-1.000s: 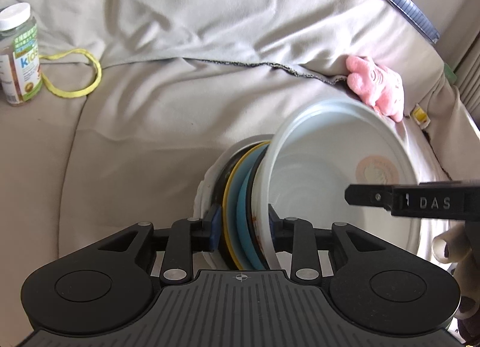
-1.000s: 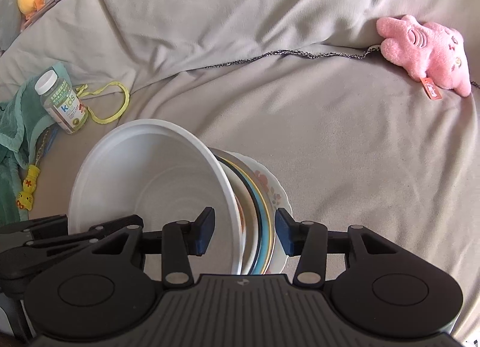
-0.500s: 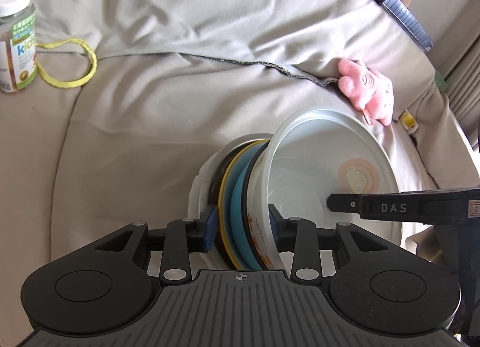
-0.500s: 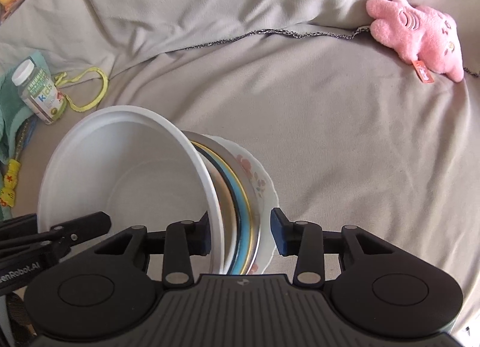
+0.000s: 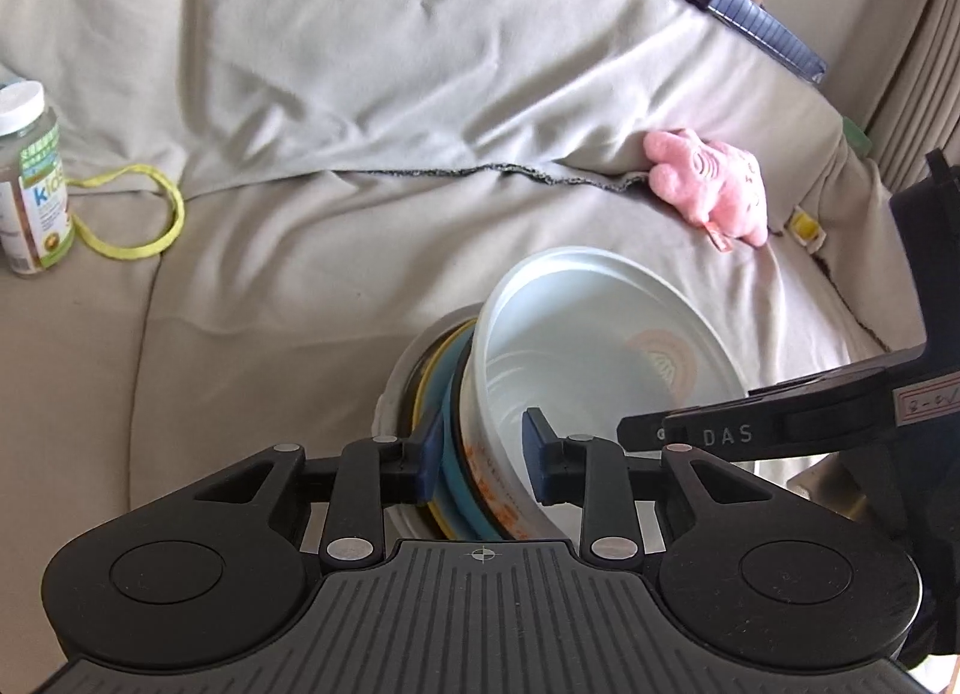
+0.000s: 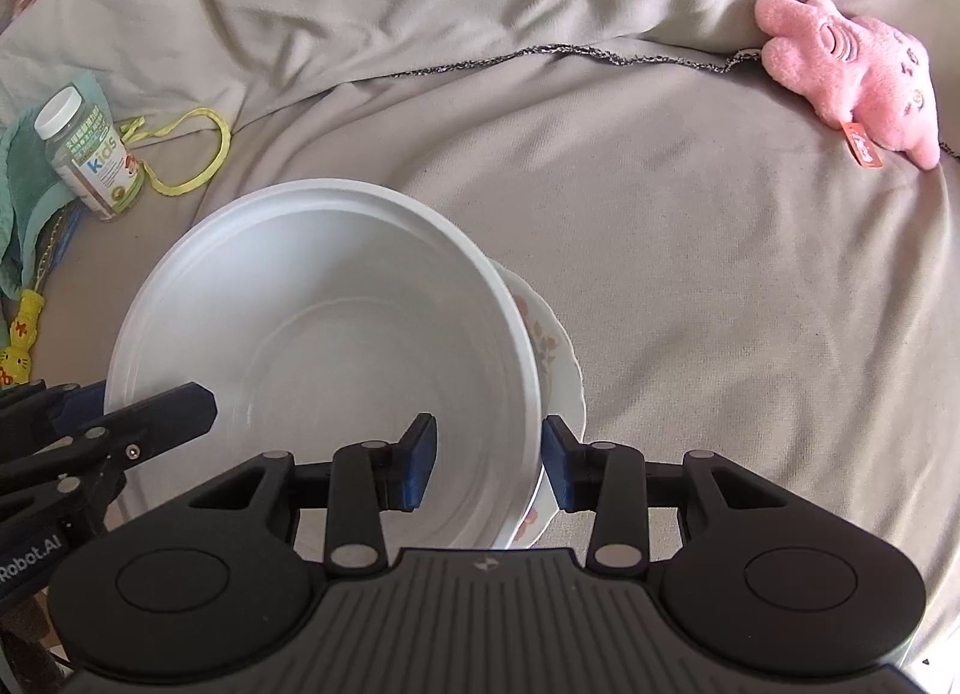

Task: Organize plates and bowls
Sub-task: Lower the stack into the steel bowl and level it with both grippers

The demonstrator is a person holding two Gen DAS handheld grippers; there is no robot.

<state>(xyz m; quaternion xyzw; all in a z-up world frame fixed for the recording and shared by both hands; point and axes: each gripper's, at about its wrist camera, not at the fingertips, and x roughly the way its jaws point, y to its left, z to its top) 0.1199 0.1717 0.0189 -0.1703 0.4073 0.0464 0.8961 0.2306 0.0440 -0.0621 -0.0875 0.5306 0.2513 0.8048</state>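
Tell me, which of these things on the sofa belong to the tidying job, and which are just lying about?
Part of the job:
- large white plastic bowl
- stack of coloured plates behind it, with a floral-rimmed white plate
- left tongs and right tongs, astride the stack

Just lying about:
- pink plush toy
- white-capped vitamin bottle
- yellow-green cord loop
- teal cloth

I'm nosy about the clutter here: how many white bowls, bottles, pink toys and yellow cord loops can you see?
white bowl: 1
bottle: 1
pink toy: 1
yellow cord loop: 1
Total: 4
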